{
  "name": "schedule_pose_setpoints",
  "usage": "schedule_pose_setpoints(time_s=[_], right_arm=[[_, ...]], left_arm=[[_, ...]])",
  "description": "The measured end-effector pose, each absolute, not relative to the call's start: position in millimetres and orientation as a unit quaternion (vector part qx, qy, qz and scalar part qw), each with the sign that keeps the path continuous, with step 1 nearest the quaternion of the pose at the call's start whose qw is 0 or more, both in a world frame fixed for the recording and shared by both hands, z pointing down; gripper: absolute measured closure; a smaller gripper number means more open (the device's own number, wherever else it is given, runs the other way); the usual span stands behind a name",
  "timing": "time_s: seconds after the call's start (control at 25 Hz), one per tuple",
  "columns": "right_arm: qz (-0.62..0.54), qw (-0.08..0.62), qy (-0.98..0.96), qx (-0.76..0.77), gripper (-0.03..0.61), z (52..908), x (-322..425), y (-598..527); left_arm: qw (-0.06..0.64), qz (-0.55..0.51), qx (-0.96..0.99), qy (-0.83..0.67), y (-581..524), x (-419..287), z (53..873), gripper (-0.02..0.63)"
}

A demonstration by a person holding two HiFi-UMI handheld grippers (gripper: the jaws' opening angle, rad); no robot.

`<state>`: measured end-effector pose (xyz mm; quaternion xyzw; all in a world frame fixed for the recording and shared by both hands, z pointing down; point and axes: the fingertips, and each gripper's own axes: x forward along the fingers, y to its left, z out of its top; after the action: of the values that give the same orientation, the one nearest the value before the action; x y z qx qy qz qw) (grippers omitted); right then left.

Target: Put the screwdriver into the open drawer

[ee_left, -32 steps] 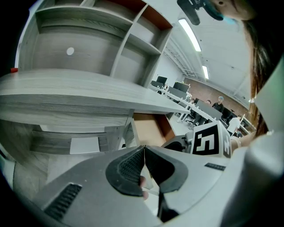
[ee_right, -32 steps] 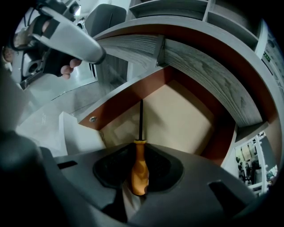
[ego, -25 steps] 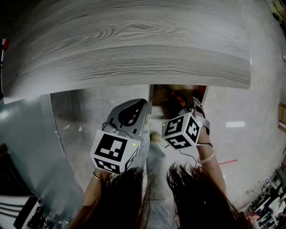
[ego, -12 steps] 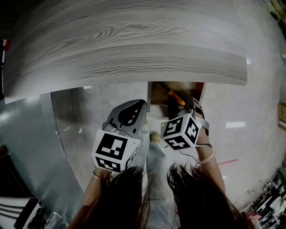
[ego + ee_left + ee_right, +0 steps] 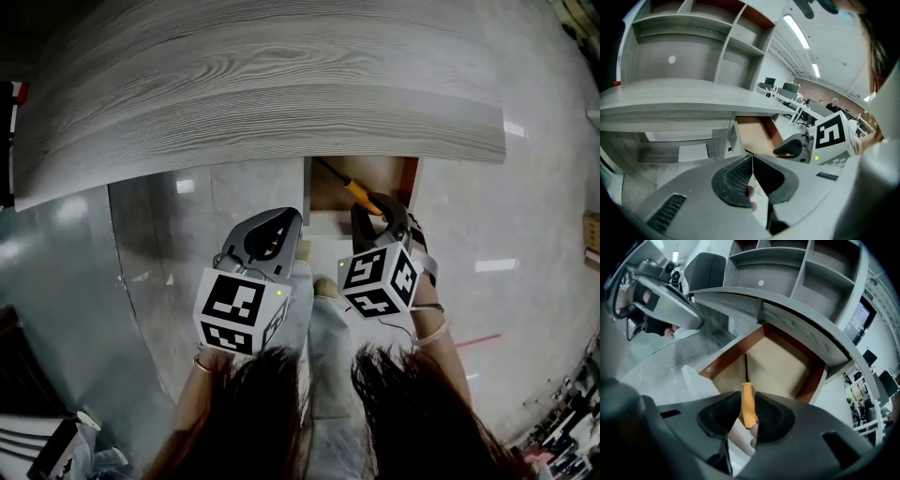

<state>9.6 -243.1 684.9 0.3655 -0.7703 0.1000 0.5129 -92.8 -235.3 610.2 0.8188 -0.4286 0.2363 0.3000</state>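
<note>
The screwdriver (image 5: 748, 405), with an orange handle and a thin dark shaft, is clamped by its handle in my right gripper (image 5: 749, 404). Its shaft points forward over the open drawer (image 5: 780, 366), whose pale wooden floor has reddish-brown sides. In the head view the screwdriver (image 5: 360, 194) slants up-left across the drawer (image 5: 389, 173), with the right gripper (image 5: 372, 212) at the drawer's front edge. My left gripper (image 5: 284, 227) hangs to the left of the drawer, shut with nothing in it. Its pads (image 5: 736, 180) meet in the left gripper view.
A grey wood-grain desk top (image 5: 262, 103) overhangs the drawer. Grey open shelves (image 5: 693, 42) rise behind the desk. Below lies a glossy pale floor (image 5: 506, 244). The white drawer front (image 5: 701, 380) stands between the right gripper and the drawer's inside.
The right gripper has carried the screwdriver a little up and forward; its handle and shaft now show clearly over the drawer. The left gripper has hardly moved.
</note>
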Motion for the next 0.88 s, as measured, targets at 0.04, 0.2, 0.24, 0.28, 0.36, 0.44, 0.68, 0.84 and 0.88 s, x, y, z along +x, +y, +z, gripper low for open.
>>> schedule_pose_setpoints(time_s=[0.04,0.2,0.24,0.28,0.36,0.44,0.68,0.84,0.88], right_arm=[[0.100,0.511,-0.771,0.368,0.476,683,11,-241],[0.105,0.499,-0.773,0.377,0.476,673,16,-234],[0.106,0.496,-0.774,0.380,0.477,670,17,-232],[0.106,0.493,-0.774,0.382,0.482,667,19,-230],[0.106,0.488,-0.774,0.388,0.494,660,21,-227],[0.105,0.484,-0.774,0.393,0.503,655,24,-223],[0.102,0.476,-0.772,0.408,0.523,639,36,-209],[0.106,0.468,-0.773,0.416,0.531,631,43,-200],[0.108,0.465,-0.773,0.418,0.532,629,44,-197]], left_arm=[[0.298,0.237,0.819,-0.429,-234,-92,610,0.592],[0.291,0.236,0.820,-0.432,-228,-87,603,0.592],[0.290,0.236,0.821,-0.432,-227,-85,601,0.592],[0.289,0.236,0.821,-0.432,-225,-84,598,0.592],[0.288,0.234,0.822,-0.433,-221,-81,594,0.592],[0.288,0.232,0.821,-0.434,-217,-78,590,0.592],[0.286,0.232,0.822,-0.435,-200,-69,581,0.592],[0.282,0.229,0.824,-0.435,-191,-62,574,0.592],[0.281,0.229,0.824,-0.436,-188,-60,572,0.592]])
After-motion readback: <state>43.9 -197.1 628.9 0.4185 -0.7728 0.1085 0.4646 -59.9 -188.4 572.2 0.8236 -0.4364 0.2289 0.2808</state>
